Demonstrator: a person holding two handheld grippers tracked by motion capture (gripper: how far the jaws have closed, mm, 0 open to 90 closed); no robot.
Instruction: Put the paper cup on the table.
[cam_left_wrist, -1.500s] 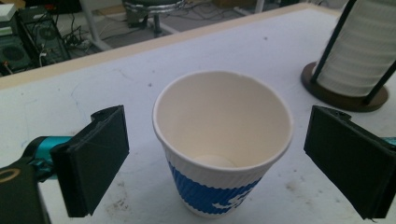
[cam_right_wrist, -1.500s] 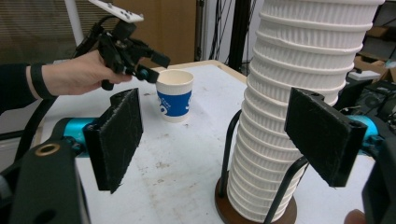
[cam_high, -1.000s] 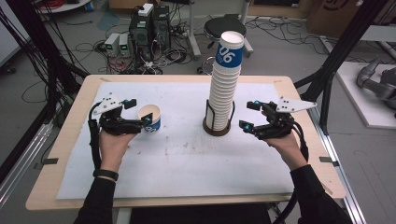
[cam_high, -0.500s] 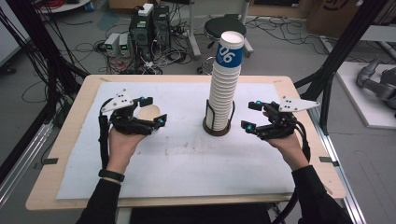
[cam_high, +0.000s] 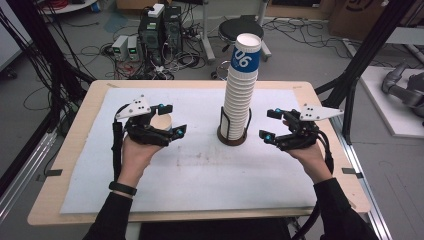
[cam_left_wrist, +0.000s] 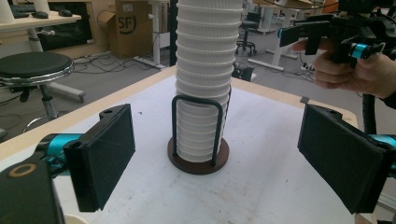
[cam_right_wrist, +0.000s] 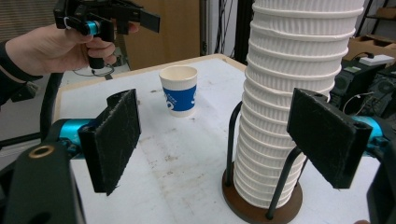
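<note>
From the person's side, both grippers sit at mid-table, jaws apart and empty. The left gripper (cam_high: 172, 119) hangs above the mat at about nine o'clock from the stack (cam_high: 240, 90); the right gripper (cam_high: 270, 124) sits at three o'clock and closer to it. The stack stands upright in its wire holder (cam_left_wrist: 198, 156), its long axis vertical, and its top rim rises well above either hand. Just behind the left gripper, toward eleven o'clock, the single cup (cam_right_wrist: 179, 90) stands upright on the mat, apart from the jaws. I judge the right hand better placed for the stack.
</note>
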